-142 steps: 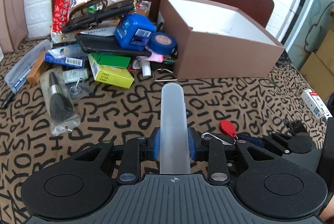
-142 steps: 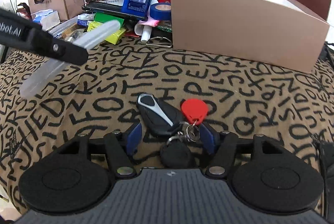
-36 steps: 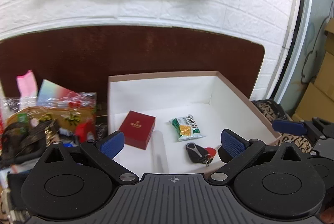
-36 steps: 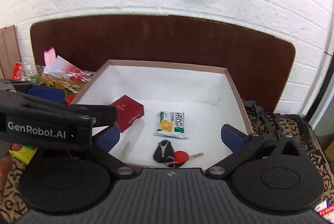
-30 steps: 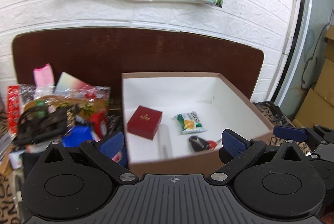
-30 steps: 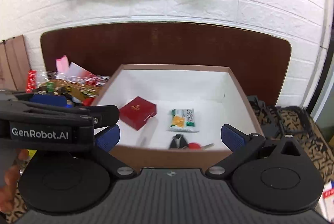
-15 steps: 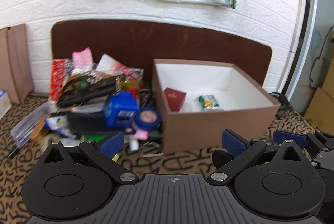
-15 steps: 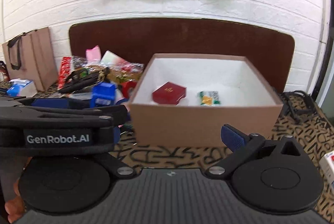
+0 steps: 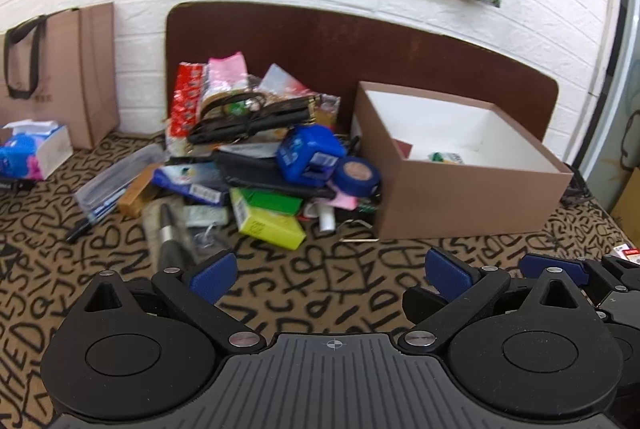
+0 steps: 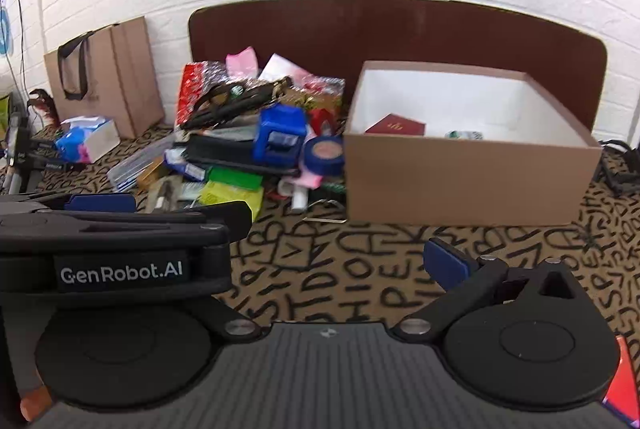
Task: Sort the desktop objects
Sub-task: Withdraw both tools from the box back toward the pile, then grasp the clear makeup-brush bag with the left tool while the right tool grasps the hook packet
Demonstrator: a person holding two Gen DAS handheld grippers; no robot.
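Left tool: the left tool (image 9: 331, 271) has its jaws spread wide with nothing between them, above the lettered tabletop (image 9: 320, 293).
Right tool: the right tool (image 10: 340, 261) is also spread and bare; the left tool's body covers its left finger.
Box: one brown box (image 9: 460, 185), ahead and right of both tools, open on top.
Box contents: one red case (image 10: 396, 127) and one green-and-white packet (image 10: 464, 135); the near wall cuts off the rest of the floor.
Pile: ahead and left, touching the box, a heap with one blue cube-shaped item (image 9: 310, 155), one blue tape roll (image 9: 357, 175), one yellow-green carton (image 9: 270, 225), one makeup brush (image 9: 170, 233).
Hard to make out: wrappers at the heap's back overlap and blur.
Far left: one paper bag (image 10: 106, 75), one tissue pack (image 10: 86, 139).
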